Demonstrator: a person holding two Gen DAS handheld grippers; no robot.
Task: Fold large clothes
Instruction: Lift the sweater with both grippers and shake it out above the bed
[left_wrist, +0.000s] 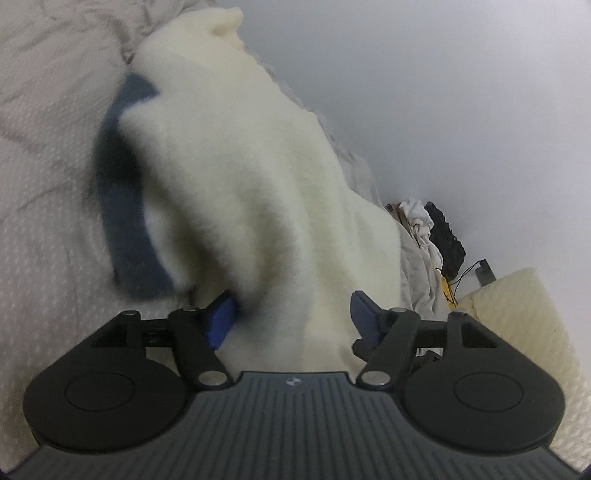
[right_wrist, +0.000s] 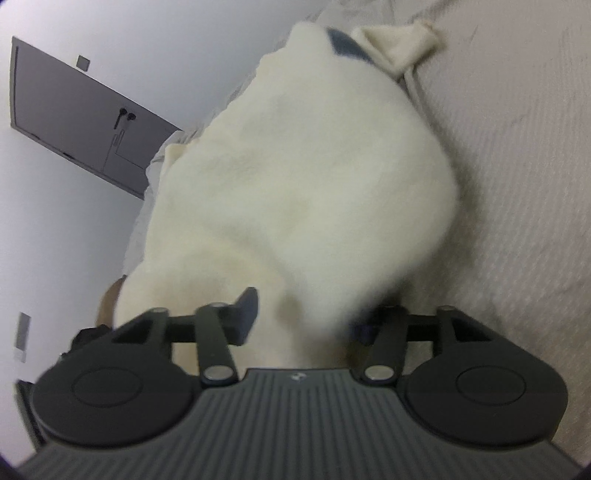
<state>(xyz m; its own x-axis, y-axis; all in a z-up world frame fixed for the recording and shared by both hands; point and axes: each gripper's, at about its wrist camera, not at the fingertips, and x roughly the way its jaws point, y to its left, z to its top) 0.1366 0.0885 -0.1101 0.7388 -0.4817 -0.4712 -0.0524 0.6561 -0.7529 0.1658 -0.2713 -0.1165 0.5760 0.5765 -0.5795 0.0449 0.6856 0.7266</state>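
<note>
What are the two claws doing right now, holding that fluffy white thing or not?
Left gripper: open, the cream fleece garment lies between its fingers, not pinched.
Right gripper: open, the same garment sits between its fingers, loose.

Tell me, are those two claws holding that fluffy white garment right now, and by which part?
Neither. The left gripper and right gripper stand open, pads off the cream fleece garment whose near edge lies loose between them.

I see a bed (left_wrist: 40, 206) covered with a pale, dotted quilted spread. A cream fleece garment (left_wrist: 251, 192) with a dark blue panel lies directly on it. Rumpled white cloth (left_wrist: 419, 221) sits at its far edge.
</note>
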